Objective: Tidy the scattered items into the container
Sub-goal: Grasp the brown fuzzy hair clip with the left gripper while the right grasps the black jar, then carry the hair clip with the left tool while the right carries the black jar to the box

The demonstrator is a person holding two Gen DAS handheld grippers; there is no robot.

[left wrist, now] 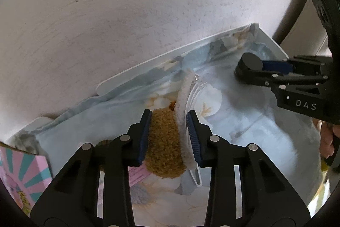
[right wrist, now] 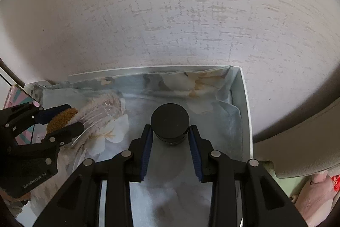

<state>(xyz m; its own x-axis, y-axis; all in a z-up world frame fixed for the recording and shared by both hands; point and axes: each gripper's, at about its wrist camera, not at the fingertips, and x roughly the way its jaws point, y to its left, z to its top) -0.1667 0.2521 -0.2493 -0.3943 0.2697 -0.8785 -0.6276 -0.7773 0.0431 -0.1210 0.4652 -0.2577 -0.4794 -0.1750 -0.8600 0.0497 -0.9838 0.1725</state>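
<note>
Left gripper point(left wrist: 169, 137) is clamped on a brown fuzzy pad point(left wrist: 164, 148) with a clear plastic piece point(left wrist: 194, 95), held over the cloth-lined white box point(right wrist: 246, 112). Right gripper point(right wrist: 170, 142) is clamped on a black jar point(right wrist: 170, 120) inside the box.

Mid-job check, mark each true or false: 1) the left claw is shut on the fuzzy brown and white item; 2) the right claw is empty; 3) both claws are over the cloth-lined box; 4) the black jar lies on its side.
1) True: the left claw is shut on the fuzzy brown and white item.
2) False: the right claw is shut on the black jar.
3) True: both are over the cloth-lined box.
4) False: the jar stands upright, its round lid facing up.
</note>
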